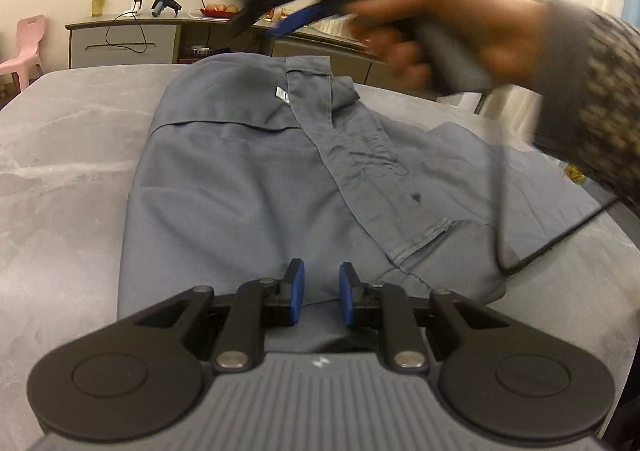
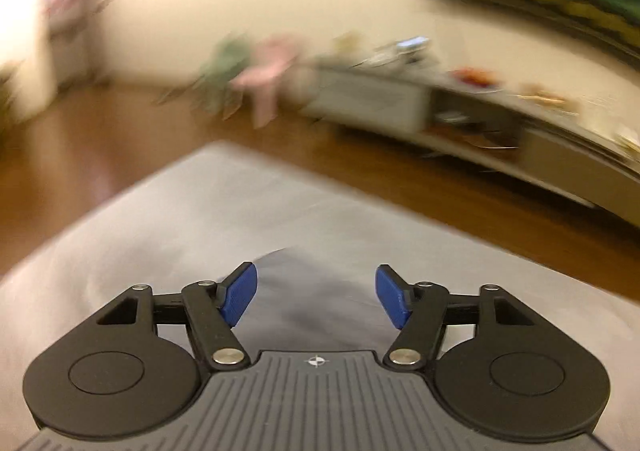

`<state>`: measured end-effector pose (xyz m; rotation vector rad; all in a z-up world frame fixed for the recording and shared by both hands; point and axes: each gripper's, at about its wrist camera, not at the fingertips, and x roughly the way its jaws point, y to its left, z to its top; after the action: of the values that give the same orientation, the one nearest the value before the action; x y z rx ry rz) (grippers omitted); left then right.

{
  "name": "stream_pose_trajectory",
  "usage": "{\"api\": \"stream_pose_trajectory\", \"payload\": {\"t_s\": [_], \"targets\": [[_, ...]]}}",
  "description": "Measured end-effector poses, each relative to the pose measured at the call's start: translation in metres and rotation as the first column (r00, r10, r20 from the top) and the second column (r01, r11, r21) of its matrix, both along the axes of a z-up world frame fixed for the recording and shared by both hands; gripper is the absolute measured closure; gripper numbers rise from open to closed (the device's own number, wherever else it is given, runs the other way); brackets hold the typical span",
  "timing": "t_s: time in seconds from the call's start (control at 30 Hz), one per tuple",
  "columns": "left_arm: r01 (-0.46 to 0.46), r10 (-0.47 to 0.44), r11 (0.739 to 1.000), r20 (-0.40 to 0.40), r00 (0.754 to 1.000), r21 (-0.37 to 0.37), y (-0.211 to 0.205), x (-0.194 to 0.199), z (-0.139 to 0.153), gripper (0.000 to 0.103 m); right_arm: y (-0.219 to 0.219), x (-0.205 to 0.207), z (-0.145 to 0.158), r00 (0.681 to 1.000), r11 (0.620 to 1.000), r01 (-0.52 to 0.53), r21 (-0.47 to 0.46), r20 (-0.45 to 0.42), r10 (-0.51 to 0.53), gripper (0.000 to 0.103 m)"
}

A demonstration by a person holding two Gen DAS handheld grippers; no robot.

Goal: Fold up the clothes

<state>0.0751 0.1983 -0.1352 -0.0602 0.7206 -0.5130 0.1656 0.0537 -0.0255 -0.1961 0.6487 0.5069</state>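
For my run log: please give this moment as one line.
left tool: open, over shirt | right tool: open, raised, blurred | shirt: on table, partly folded

In the left wrist view the right hand-held gripper (image 1: pixel 276 17) and the hand (image 1: pixel 432 31) holding it are smeared by motion, so its jaw gap cannot be read there. The grey shirt (image 1: pixel 248 187) runs under the left hand-held gripper (image 1: pixel 322 287), hiding its near hem. The right wrist view is blurred throughout: the sideboard (image 2: pixel 400 103) beyond the desk's (image 2: pixel 192 219) far edge carries unreadable objects.
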Motion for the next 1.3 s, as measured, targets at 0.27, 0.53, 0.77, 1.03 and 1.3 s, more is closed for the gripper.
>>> {"api": "stream_pose_trajectory", "payload": {"t_s": [0.27,0.53,0.77,1.03,1.3], "targets": [[-0.017,0.016,0.998,0.009,1.000,0.054,-0.009,0.001,0.000,0.085,0.054,0.081,-0.068,0.971,0.982,-0.030,-0.186,-0.238,-0.015,0.042],[-0.040,0.040,0.997,0.004,0.999,0.070,-0.016,0.000,0.002,0.085,-0.020,0.029,-0.052,0.976,1.000,0.007,-0.027,-0.216,-0.013,0.045],[-0.099,0.101,0.995,-0.036,0.994,0.032,-0.015,0.006,0.006,0.085,-0.049,0.009,-0.095,0.980,0.991,0.066,-0.115,-0.181,-0.086,0.046],[-0.135,0.137,0.989,-0.039,0.990,0.057,-0.023,0.005,0.010,0.085,-0.050,-0.020,-0.107,0.963,0.991,0.130,-0.036,-0.232,-0.135,0.022],[-0.145,0.147,0.988,-0.043,0.988,0.061,-0.023,0.006,0.011,0.085,-0.059,-0.023,-0.108,0.970,0.987,0.149,0.054,-0.200,-0.136,0.071]]}}
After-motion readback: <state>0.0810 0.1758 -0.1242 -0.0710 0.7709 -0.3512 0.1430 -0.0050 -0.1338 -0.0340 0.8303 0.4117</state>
